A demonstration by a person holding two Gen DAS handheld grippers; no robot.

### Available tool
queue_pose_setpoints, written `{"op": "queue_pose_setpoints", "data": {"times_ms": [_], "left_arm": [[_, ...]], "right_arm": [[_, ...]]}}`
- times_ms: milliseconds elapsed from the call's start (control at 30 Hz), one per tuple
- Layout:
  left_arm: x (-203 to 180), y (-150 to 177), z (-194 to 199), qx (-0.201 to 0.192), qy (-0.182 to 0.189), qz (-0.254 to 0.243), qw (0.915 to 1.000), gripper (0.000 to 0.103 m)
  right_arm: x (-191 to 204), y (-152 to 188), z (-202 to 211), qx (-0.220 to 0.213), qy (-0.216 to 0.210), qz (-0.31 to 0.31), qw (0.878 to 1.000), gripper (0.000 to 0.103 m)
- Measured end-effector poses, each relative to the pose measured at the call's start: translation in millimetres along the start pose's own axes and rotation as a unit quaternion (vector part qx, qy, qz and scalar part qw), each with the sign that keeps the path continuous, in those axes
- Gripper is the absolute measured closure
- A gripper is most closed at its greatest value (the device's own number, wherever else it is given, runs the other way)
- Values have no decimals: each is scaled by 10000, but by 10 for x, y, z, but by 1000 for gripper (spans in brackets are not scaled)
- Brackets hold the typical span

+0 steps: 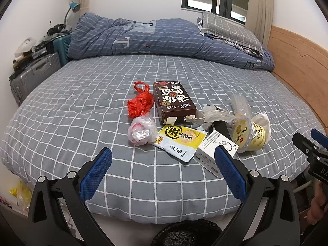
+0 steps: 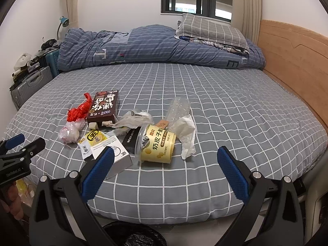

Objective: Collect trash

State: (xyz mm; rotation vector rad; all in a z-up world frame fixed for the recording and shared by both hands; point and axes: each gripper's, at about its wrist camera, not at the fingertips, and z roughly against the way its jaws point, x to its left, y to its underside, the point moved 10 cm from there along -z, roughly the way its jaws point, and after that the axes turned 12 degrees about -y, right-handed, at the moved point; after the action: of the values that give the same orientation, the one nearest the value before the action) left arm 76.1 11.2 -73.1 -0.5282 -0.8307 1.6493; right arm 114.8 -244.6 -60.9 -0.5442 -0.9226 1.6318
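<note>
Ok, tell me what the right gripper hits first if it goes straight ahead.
Probably the yellow cup lying on its side, roughly centred ahead of the open right gripper. The crumpled white tissue sits just right of it. Depth is uncertain.

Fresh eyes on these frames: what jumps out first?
A cluster of litter in the middle of the grey checked bed: a brown snack box lying flat, a crumpled red bag at its left, a tipped yellow cup toward the headboard side. Both grippers, left gripper and right gripper, hover open at the near edge.
</note>
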Motion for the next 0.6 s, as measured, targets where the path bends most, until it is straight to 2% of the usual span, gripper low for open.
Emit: {"op": "queue_pose_setpoints", "data": {"times_ms": [600], "left_arm": [[-39,30,-11,31,-19,-67,10000,6]], "right_arm": [[-21,1,0,-6,-5,-24,10000,7]]}}
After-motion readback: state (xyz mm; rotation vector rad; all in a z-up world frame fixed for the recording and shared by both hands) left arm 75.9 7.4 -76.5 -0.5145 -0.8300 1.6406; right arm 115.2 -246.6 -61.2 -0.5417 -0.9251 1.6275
